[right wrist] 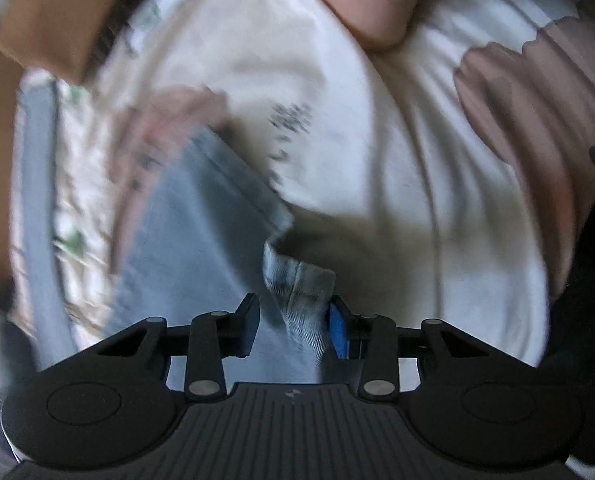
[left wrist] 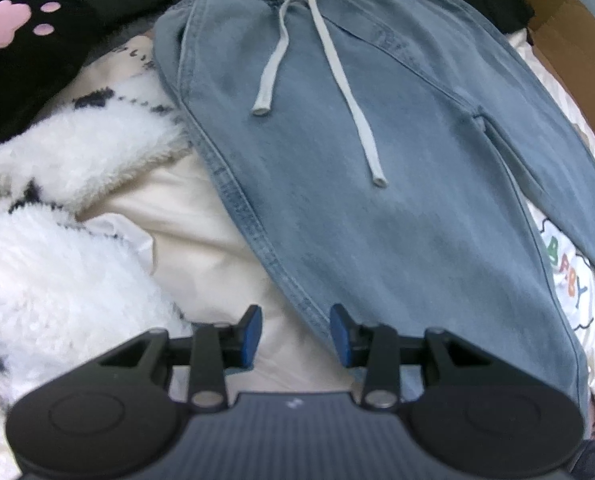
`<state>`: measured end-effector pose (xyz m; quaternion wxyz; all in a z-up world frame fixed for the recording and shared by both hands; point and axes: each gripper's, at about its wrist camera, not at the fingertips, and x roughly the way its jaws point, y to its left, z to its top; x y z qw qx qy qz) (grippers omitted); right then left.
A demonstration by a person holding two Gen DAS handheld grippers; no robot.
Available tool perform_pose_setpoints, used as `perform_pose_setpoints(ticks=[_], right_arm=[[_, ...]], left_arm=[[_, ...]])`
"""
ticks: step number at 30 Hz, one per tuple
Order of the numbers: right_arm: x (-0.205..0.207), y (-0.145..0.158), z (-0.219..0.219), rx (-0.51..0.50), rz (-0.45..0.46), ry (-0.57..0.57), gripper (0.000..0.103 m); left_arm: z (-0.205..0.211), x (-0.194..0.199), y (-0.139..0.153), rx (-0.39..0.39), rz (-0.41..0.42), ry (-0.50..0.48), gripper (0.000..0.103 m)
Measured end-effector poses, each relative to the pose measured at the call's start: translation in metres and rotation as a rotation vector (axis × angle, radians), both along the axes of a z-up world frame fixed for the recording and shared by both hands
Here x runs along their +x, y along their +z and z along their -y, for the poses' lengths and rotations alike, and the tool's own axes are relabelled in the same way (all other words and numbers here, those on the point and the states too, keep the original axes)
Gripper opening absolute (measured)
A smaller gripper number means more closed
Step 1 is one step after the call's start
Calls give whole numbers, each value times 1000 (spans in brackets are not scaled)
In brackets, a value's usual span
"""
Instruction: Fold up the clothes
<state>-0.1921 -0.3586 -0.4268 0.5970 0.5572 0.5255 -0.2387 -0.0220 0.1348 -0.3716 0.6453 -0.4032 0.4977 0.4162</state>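
The pale blue denim trousers look like washed cotton, matt, with stitched seams and a soft woven off-white drawstring. At nine o'clock from them lies a white fluffy fleece blanket, shaggy and rough. Beneath is a smooth cream cotton sheet, matt. The left gripper is matt black plastic with dull blue rubbery pads and shiny metal pivot pins.
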Motion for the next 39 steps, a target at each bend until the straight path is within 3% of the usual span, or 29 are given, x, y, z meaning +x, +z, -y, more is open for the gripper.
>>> perform_pose_setpoints(ticks=[5, 8, 12, 17, 20, 21, 28, 29, 32, 34, 39], right_arm=[[12, 0, 2, -8, 73, 28, 40], [9, -6, 4, 85, 160, -25, 40], [32, 4, -9, 73, 194, 117, 40], [35, -1, -9, 1, 106, 170, 44], [19, -5, 0, -18, 5, 128, 57], [15, -9, 3, -10, -14, 95, 68], [6, -31, 2, 125, 52, -18, 72], [5, -32, 2, 134, 64, -35, 71], [-3, -28, 4, 145, 81, -88, 47], [-3, -20, 8, 121, 74, -70, 18], [-3, 12, 23, 23, 64, -49, 8]], left_arm=[[3, -1, -3, -12, -6, -12, 40], [2, -2, 2, -7, 2, -17, 40], [3, -4, 3, 7, -2, -42, 40], [3, -13, -1, -9, -19, -17, 40], [4, -14, -1, -4, -24, -36, 40], [4, -14, -1, -2, -27, -41, 40], [5, -10, 2, 3, -30, -72, 40], [5, -9, 3, 6, -31, -79, 40], [5, -7, 6, 12, -15, -82, 41], [5, -5, 5, 11, -6, -83, 41], [6, -5, -2, 0, -11, -73, 41]])
